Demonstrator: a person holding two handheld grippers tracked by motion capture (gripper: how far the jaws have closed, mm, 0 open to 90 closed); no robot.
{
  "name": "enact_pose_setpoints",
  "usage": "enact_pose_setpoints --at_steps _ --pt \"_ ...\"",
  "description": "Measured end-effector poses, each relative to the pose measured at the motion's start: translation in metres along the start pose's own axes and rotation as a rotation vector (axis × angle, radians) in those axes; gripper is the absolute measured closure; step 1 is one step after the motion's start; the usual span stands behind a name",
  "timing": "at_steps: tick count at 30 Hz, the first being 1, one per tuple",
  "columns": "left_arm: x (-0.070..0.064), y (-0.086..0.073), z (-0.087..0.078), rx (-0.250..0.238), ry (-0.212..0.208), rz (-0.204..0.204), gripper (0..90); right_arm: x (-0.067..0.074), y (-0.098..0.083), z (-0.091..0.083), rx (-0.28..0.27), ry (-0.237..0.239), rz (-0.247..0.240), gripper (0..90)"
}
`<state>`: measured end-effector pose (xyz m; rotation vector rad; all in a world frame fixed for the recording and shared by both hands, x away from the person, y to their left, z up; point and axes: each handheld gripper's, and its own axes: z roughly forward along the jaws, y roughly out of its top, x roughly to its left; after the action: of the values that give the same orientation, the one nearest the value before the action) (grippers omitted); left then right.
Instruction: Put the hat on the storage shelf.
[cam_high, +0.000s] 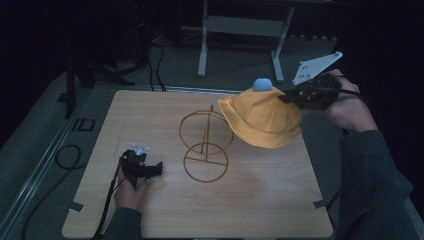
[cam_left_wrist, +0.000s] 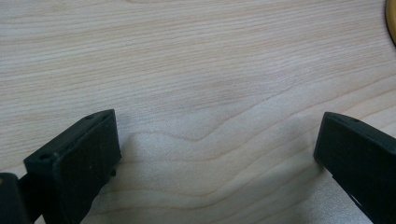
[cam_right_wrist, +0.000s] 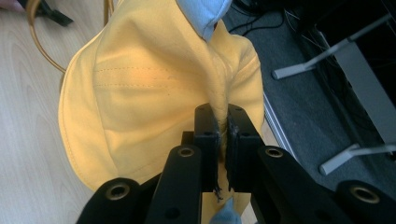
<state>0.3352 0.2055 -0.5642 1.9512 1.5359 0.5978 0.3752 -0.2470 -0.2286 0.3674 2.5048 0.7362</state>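
A yellow bucket hat (cam_high: 264, 119) with a light blue knob (cam_high: 262, 84) on its crown hangs in the air over the table's right half. My right gripper (cam_high: 287, 97) is shut on a fold of the hat's crown (cam_right_wrist: 223, 122), and the yellow cloth (cam_right_wrist: 140, 88) drapes away from the jaws. A wire stand (cam_high: 206, 145) of golden rings on a post sits at the table's middle, just left of the hat. My left gripper (cam_high: 159, 169) rests low on the wooden table (cam_high: 240, 200) at the left, open, with bare wood (cam_left_wrist: 219, 140) between its jaws.
A cable (cam_high: 67, 155) loops on the floor left of the table. A grey metal frame (cam_high: 240, 30) stands on the floor behind the table. The right gripper view shows the table's right edge and grey floor (cam_right_wrist: 299, 93) beyond it.
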Motion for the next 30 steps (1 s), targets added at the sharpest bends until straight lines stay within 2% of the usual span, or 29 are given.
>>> enact_pose_setpoints --at_steps 24,30 --pt "0.000 0.000 0.000 0.000 0.000 0.000 0.4 0.013 0.041 0.018 -0.051 0.054 -0.057 84.7" --pt "0.000 0.000 0.000 -0.002 0.000 -0.002 0.3 0.020 0.056 0.028 -0.065 0.081 -0.083 84.6"
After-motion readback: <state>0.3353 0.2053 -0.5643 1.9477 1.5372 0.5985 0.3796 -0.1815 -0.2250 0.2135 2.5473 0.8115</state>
